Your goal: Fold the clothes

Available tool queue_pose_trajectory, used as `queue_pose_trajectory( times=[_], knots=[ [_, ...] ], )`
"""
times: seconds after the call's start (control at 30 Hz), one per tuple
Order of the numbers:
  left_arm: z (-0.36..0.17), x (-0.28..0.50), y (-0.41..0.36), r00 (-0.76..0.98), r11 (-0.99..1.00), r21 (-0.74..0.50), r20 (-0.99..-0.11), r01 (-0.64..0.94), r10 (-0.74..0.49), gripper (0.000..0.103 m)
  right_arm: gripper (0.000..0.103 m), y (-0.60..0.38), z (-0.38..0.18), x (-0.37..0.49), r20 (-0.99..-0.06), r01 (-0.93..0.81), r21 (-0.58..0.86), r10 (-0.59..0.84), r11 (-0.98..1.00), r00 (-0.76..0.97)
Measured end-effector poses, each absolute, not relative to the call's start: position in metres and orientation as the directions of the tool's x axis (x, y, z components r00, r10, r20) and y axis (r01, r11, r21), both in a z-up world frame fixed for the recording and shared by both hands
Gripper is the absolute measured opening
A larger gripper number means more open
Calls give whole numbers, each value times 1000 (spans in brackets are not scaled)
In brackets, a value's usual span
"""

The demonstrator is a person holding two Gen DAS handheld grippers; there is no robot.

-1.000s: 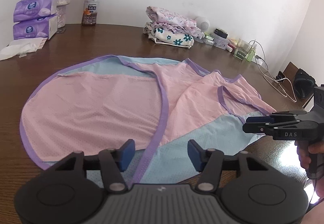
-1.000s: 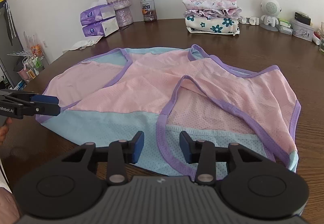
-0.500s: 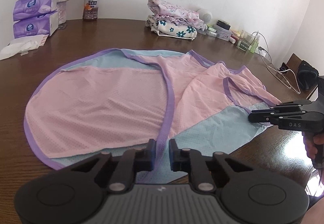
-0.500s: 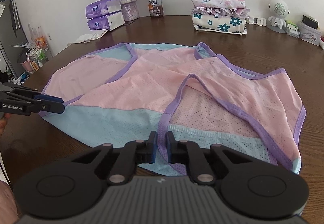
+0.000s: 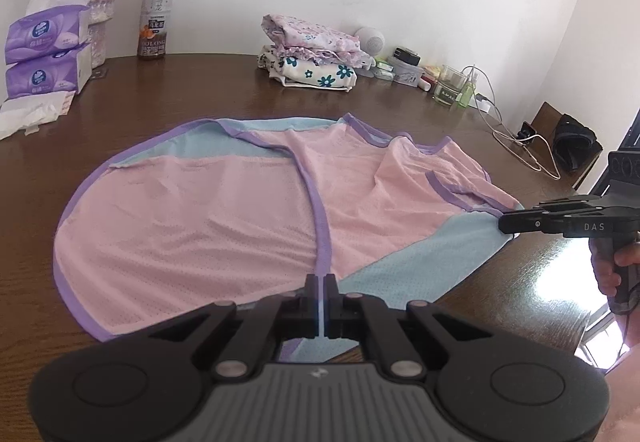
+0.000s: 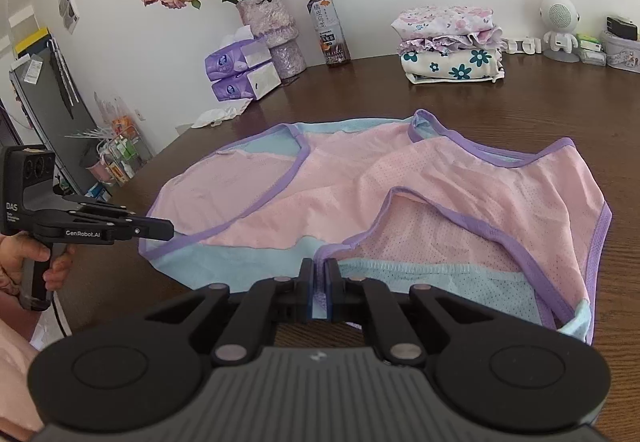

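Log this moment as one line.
fold clothes | left tool shut on garment hem | right tool shut on hem | garment flat on table

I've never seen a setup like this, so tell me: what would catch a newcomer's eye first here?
First, the big pink garment with blue panels and purple trim, spread flat across the brown table. Next, two black hand-held tongs, the left tongs and right tongs, each pinched shut on its near hem. At the table's far edge sit a stack of folded clothes and a vase of pink roses.
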State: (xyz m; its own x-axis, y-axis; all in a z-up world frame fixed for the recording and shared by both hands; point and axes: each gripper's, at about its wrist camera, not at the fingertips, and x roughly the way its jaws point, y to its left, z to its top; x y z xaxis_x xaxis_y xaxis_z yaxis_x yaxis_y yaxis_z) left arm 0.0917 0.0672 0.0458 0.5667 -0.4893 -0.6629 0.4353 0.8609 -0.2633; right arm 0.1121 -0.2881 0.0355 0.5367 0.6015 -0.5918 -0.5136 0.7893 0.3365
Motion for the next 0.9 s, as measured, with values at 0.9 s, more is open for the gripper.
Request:
queue_pose_trajectory(
  times=[0.9],
  knots=[
    [25, 108, 44, 494, 841, -169, -744, 513, -451, 5, 32, -288, 7, 107, -657, -454, 362, 568, 815, 496]
  ],
)
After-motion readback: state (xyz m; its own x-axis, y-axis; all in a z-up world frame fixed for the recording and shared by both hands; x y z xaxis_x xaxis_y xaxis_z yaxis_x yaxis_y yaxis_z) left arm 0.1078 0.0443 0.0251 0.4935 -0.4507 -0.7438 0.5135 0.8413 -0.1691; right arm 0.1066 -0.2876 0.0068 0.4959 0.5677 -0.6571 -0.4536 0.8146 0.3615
